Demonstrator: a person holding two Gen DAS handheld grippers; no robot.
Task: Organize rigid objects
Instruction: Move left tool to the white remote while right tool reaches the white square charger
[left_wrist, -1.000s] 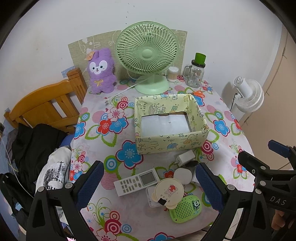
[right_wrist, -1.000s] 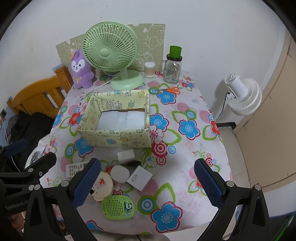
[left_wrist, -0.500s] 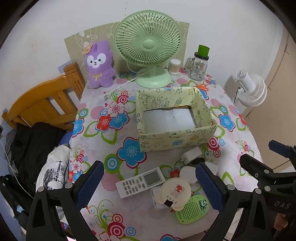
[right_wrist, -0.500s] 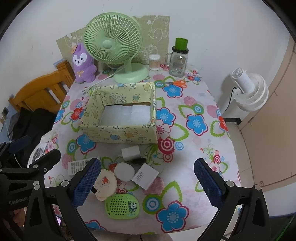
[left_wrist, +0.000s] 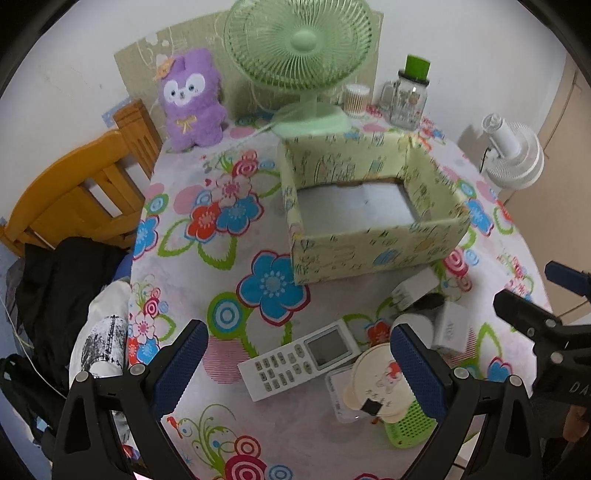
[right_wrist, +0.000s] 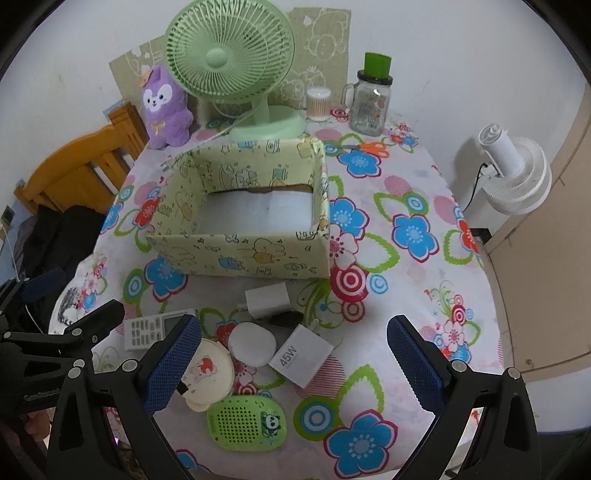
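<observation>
A yellow-green patterned box (left_wrist: 373, 251) (right_wrist: 240, 254) stands open in the middle of the floral table, with only a white liner inside. In front of it lies a cluster: a white remote (left_wrist: 299, 360) (right_wrist: 151, 328), a cream round case (left_wrist: 376, 387) (right_wrist: 208, 373), a green panda device (left_wrist: 410, 428) (right_wrist: 245, 422), a white 45W charger (right_wrist: 301, 354), a white plug adapter (right_wrist: 267, 299) and a white round puck (right_wrist: 252, 343). My left gripper (left_wrist: 297, 332) hovers open above the remote. My right gripper (right_wrist: 294, 325) hovers open over the chargers. Neither holds anything.
A green desk fan (right_wrist: 229, 59), a purple plush (right_wrist: 162, 107), a cotton swab pot (right_wrist: 317, 105), a glass jar (right_wrist: 371, 99) and orange scissors (right_wrist: 371, 147) line the back. A wooden chair (left_wrist: 77, 195) with dark clothes stands left; a white floor fan (right_wrist: 513, 170) stands right.
Both grippers have moved forward and down towards the table, so the box and the cluster look larger. Nothing on the table has moved, and both grippers stay open.
</observation>
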